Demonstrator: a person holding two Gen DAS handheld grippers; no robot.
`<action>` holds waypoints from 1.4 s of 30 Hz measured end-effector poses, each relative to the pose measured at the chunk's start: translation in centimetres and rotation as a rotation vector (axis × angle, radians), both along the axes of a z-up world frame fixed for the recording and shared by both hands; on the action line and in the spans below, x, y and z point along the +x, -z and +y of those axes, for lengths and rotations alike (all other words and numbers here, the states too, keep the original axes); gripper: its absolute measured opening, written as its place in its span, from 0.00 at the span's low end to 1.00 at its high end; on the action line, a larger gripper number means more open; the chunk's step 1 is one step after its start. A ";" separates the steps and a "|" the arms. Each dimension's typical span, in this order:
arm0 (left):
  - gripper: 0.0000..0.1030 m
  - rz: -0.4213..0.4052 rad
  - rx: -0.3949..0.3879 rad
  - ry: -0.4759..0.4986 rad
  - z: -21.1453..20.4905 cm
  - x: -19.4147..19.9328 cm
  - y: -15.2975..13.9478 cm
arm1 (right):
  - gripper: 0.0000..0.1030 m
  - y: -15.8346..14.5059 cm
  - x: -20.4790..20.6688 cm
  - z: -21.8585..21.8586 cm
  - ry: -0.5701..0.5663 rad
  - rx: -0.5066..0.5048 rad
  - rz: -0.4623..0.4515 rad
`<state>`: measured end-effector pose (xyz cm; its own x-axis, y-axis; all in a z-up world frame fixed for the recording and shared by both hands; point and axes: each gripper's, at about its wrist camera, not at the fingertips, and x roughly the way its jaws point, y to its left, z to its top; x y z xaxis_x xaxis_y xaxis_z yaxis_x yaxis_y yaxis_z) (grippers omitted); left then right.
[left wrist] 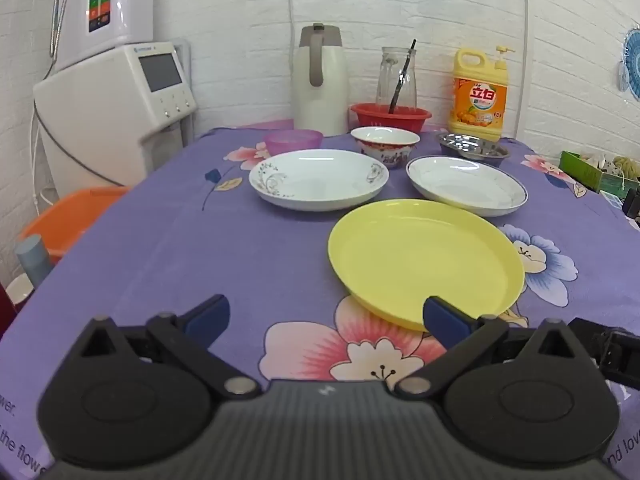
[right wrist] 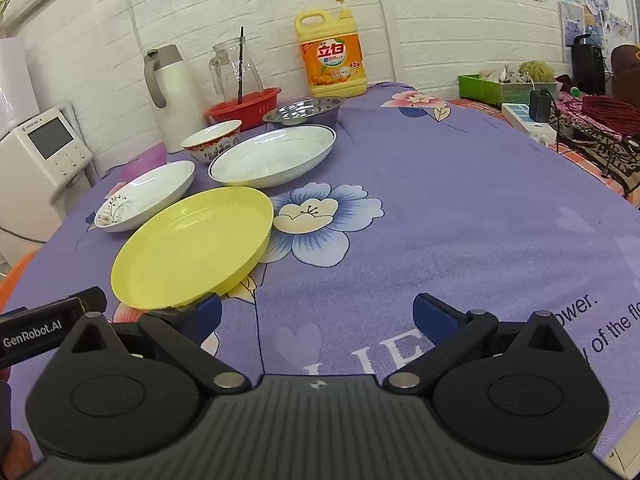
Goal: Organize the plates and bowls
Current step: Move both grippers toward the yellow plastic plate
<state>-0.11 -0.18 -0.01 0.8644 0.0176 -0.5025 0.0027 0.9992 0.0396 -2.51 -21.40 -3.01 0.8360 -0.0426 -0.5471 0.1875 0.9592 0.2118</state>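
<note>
A yellow plate lies nearest on the purple floral tablecloth. Behind it sit a white plate with a vine pattern and a white oval plate with a dark rim. Further back stand a red-patterned bowl, a steel bowl and a pink plastic bowl. My left gripper is open and holds nothing; its right finger overlaps the yellow plate's near rim. My right gripper hangs open over bare cloth, right of that plate.
Along the wall stand a white thermos jug, a glass pitcher in a red basket and a yellow detergent bottle. A white appliance is at the left edge, an orange tub below it. A green box and power strip are right.
</note>
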 end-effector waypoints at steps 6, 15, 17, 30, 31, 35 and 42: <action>1.00 0.020 -0.038 0.008 0.7 0.1 -0.2 | 1.00 0.1 0.0 0.0 -0.002 -0.002 -0.001; 1.00 0.018 -0.037 0.007 0.3 0.2 0.0 | 1.00 -0.1 0.0 0.3 -0.001 -0.003 -0.003; 1.00 0.017 -0.038 0.011 0.2 0.2 0.0 | 1.00 -0.1 -0.1 0.2 -0.003 -0.002 -0.004; 1.00 0.010 -0.049 0.012 0.2 0.2 -0.3 | 1.00 -0.5 0.3 0.0 0.003 -0.004 -0.011; 1.00 0.007 -0.051 0.014 0.2 0.2 -0.3 | 1.00 -0.6 0.3 0.0 0.004 -0.005 -0.014; 1.00 -0.001 -0.058 0.026 0.3 0.3 -0.5 | 1.00 -0.6 0.2 0.1 0.009 -0.015 -0.016; 1.00 -0.017 -0.067 0.029 0.6 -0.1 -0.6 | 1.00 -0.7 0.0 0.3 0.017 -0.024 -0.020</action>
<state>-0.18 0.44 0.57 0.8726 -0.0410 -0.4867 0.0318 0.9991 -0.0272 -2.51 -21.13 -2.29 0.8456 -0.0700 -0.5292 0.2000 0.9607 0.1926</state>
